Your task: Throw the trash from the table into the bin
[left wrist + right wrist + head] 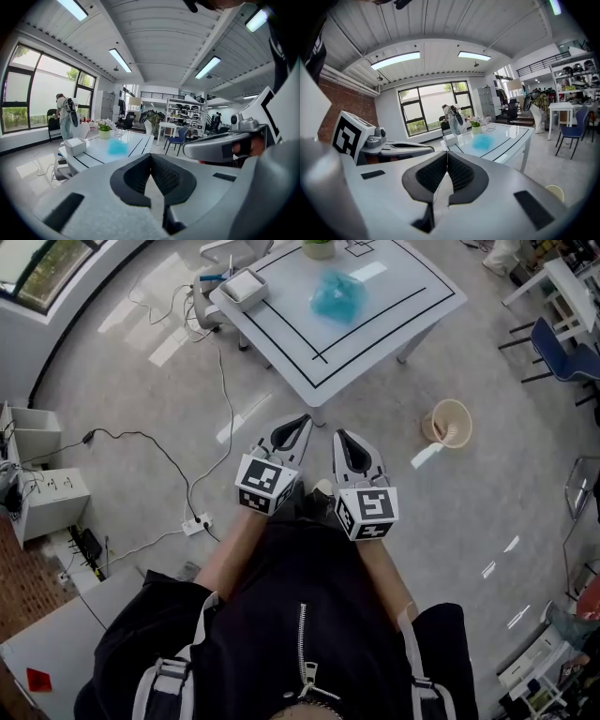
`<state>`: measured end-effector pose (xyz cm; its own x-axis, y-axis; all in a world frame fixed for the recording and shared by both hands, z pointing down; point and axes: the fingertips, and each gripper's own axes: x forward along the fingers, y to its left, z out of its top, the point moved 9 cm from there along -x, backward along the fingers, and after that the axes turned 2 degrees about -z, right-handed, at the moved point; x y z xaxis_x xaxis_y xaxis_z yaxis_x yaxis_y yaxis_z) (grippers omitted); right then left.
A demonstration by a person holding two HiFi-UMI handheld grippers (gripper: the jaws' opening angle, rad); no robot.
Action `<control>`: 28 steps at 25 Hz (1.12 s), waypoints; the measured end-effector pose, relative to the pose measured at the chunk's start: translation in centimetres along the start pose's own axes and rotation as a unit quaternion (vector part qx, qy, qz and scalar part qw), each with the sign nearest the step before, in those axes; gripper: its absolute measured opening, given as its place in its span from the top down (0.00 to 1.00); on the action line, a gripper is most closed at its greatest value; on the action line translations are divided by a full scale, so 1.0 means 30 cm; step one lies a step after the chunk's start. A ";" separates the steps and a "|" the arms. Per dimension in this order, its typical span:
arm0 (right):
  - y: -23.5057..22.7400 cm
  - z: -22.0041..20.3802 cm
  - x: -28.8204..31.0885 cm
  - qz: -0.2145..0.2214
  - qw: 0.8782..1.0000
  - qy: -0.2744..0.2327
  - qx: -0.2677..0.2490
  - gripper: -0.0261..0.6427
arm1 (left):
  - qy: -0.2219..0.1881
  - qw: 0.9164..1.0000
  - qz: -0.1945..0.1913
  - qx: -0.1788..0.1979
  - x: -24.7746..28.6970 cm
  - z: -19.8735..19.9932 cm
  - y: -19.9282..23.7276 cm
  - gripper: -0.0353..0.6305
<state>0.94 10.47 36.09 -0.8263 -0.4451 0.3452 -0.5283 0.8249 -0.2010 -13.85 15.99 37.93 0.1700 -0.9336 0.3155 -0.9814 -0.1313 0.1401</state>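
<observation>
A crumpled blue piece of trash (pixel 337 296) lies on the white table (pixel 394 320) with black lines, ahead of me. In the gripper views, the blue trash (pixel 117 147) (pixel 483 141) shows far off on the tabletop. A beige bin (pixel 450 423) stands on the floor to the right of the table, and its rim (pixel 555 191) shows low in the right gripper view. My left gripper (pixel 300 423) (pixel 150 155) and right gripper (pixel 339 437) (pixel 447 153) are side by side over the floor, short of the table. Both are shut with nothing between their jaws.
A white box (pixel 244 287) and a potted plant (pixel 319 247) sit on the table. Cables and a power strip (pixel 197 523) lie on the floor at the left. A blue chair (pixel 562 357) stands at the right. A person (pixel 65 115) stands by the window.
</observation>
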 end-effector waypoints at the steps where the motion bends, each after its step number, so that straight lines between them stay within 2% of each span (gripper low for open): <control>1: -0.004 0.005 0.010 0.002 1.000 0.001 0.000 0.95 | -0.001 1.000 0.000 -0.002 0.009 0.003 0.008 0.94; 7: -0.069 0.026 0.108 -0.003 1.000 0.009 -0.002 0.95 | -0.005 1.000 -0.005 -0.014 0.131 0.019 0.089 0.94; 14: -0.164 0.106 0.286 -0.023 1.000 0.016 0.000 0.95 | -0.011 0.999 -0.037 -0.011 0.315 0.088 0.227 0.94; 28: -0.253 0.286 0.765 -0.062 0.997 0.041 -0.010 0.94 | -0.007 0.996 -0.088 -0.016 0.618 0.223 0.653 0.94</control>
<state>-15.69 -8.99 37.67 -0.7352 -0.5159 0.4397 -0.6214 0.7721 -0.1331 -30.53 -6.11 40.25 0.3371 -0.9019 0.2701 -0.9332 -0.2821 0.2227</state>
